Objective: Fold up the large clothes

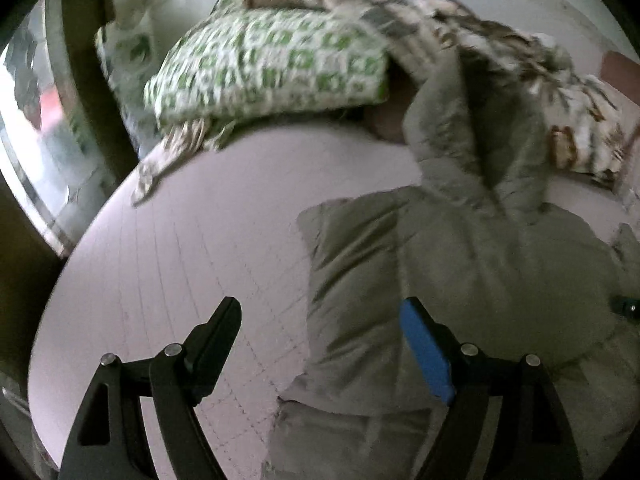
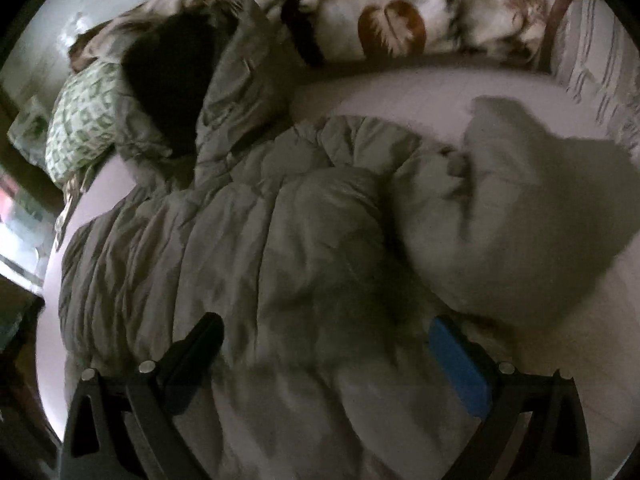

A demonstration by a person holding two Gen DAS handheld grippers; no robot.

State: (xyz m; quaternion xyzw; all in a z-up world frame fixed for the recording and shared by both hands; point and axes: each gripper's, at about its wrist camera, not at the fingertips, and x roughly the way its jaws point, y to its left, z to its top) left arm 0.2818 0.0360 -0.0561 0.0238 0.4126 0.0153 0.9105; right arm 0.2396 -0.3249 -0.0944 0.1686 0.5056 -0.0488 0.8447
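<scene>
A grey padded coat (image 1: pixel 460 256) lies spread on the pale bed (image 1: pixel 168 248), its hood toward the green patterned pillow (image 1: pixel 264 68) and the leaf-print quilt (image 2: pixel 392 20) at the bed's head; the left gripper (image 1: pixel 320 320) hangs above the coat's edge, jaws wide with nothing gripped; the right gripper (image 2: pixel 324 336) hangs over the coat's crumpled body, jaws wide apart, clamping nothing
</scene>
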